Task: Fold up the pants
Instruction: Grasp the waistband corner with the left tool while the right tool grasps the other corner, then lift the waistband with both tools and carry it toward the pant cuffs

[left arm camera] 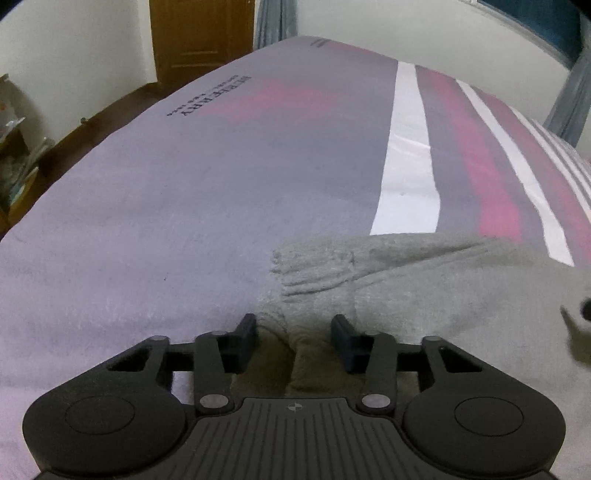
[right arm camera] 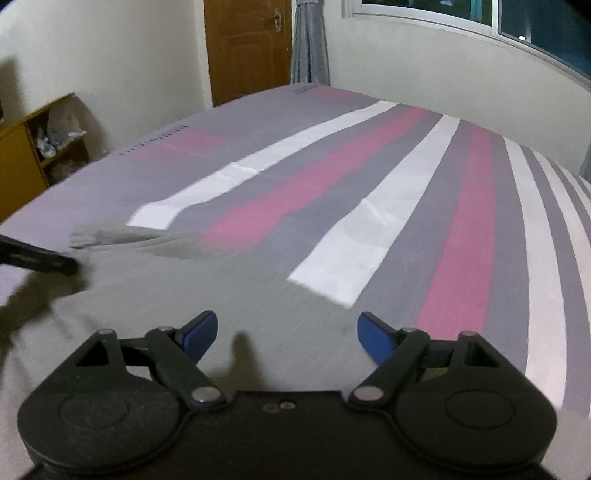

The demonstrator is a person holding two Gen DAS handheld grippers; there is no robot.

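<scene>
Bedroom walls, a brown door (right arm camera: 247, 48) at twelve o'clock and a dark window (right arm camera: 535, 22) at one o'clock frame both wrist views. Filling most of each view is the bed (right arm camera: 406, 192), covered by a sheet striped grey, pink and white, with small dark lettering near its far edge.

On the near part of the bed lie the grey pants (left arm camera: 424, 280). In the left wrist view they spread from the lower centre towards three o'clock, with a ribbed cuff (left arm camera: 306, 269) bunched at the centre. In the right wrist view the same cloth runs from the bottom towards nine o'clock.

Next in size, the right hand-held gripper (right arm camera: 286, 332) hovers with its jaws spread wide over flat grey fabric, holding nothing. The left hand-held gripper (left arm camera: 293, 332) also has its jaws apart, straddling a raised fold of cloth that they have not pinched.

The step in hand looks like taking hold for a fold. To do it well, the left jaws should probably close low on the fold so both layers are caught. The right should likely settle on an edge at the same level before lifting. Raising both together would keep the crease straight and stop the bunched cuff from dragging.
</scene>
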